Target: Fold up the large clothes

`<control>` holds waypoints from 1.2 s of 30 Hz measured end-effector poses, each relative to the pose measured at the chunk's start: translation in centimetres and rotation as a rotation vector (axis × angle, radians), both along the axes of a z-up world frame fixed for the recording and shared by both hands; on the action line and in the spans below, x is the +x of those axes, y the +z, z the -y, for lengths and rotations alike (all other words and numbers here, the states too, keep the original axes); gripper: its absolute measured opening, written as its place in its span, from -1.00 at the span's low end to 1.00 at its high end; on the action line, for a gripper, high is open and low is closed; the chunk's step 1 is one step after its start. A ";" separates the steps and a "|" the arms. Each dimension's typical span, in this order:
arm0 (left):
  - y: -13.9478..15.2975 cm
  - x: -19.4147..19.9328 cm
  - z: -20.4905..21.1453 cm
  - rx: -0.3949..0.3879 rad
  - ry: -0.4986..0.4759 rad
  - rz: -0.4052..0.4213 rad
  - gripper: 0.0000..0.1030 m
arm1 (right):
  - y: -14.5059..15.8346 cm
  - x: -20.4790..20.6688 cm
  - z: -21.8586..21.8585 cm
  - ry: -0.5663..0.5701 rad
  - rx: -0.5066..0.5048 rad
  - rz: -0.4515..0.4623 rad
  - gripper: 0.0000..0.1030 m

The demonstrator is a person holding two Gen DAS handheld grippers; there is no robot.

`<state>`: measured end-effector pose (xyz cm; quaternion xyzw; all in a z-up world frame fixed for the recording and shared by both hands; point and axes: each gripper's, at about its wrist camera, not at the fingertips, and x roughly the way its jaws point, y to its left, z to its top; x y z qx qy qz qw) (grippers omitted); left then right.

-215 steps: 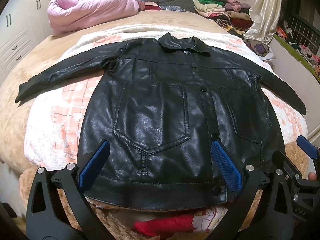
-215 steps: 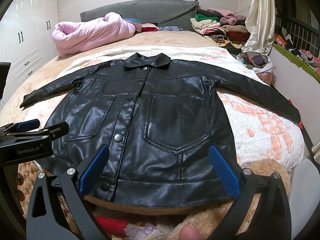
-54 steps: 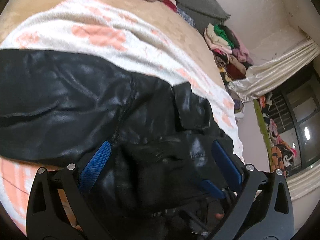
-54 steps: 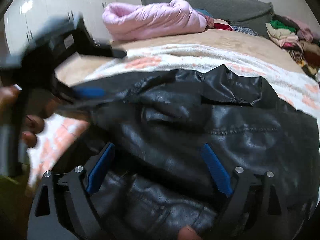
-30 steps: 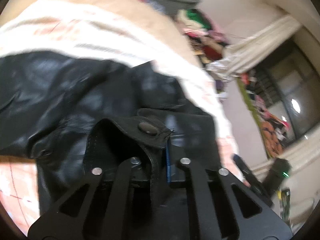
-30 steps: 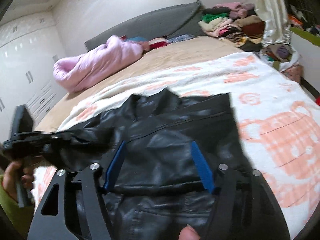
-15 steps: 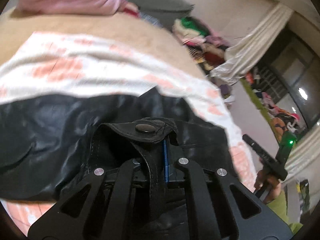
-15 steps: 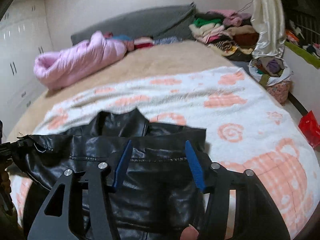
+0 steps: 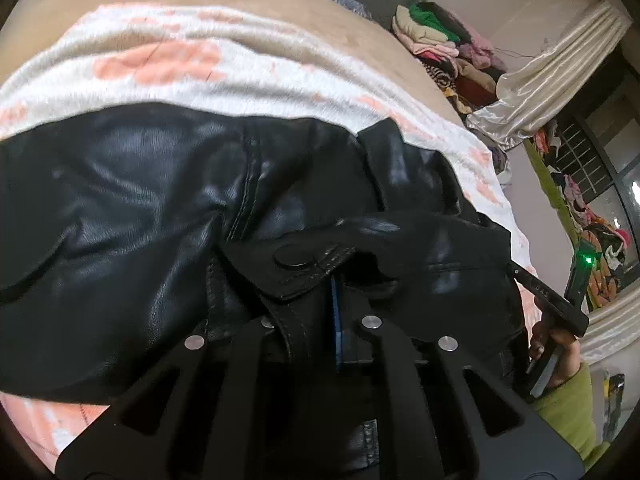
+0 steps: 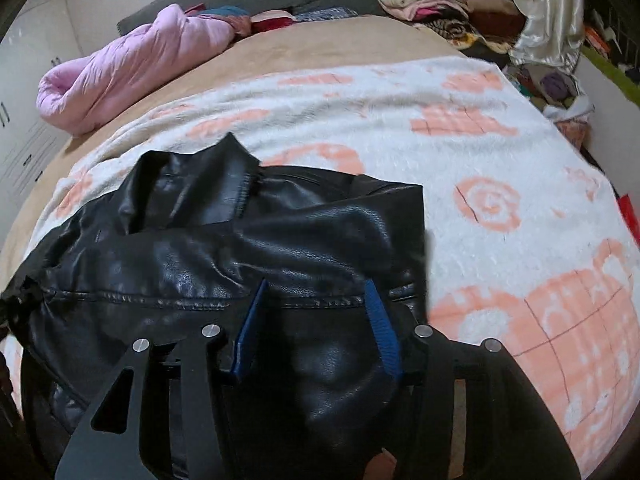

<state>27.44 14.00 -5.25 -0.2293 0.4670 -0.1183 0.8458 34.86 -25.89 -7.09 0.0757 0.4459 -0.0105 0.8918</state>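
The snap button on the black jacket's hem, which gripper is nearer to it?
Left. The left gripper is shut on the jacket hem right below the snap button. The right gripper sits over the fold's other end, away from it.

Soft indoor light, fairly bright; dull sheen on the jacket [image 9: 132, 208]. Slight motion blur throughout, with strong fisheye bending and dark corners.

I see a bed [image 10: 320, 46] with a tan cover as the support surface. A white blanket [image 10: 460, 168] with orange patterns lies across it. The black leather jacket [image 10: 248, 252] rests on the blanket at 7 o'clock. A pink quilt [image 10: 132, 68] lies at 11 o'clock.
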 end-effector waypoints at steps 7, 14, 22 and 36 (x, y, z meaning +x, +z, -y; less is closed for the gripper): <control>-0.8 0.0 -0.2 0.004 -0.011 -0.011 -0.91 | -1.0 0.0 0.1 -0.015 -0.021 -0.017 -0.08; 2.5 -1.1 0.3 0.036 -0.031 0.066 -0.61 | 2.6 -3.1 -1.5 0.034 -0.005 0.071 0.26; 5.9 -3.8 0.6 0.093 -0.011 0.148 -0.04 | 4.3 -6.8 -3.3 0.068 0.006 0.130 0.39; 1.7 -4.2 4.3 0.207 -0.095 0.044 0.07 | 4.0 -9.2 -6.6 0.135 -0.016 0.108 0.46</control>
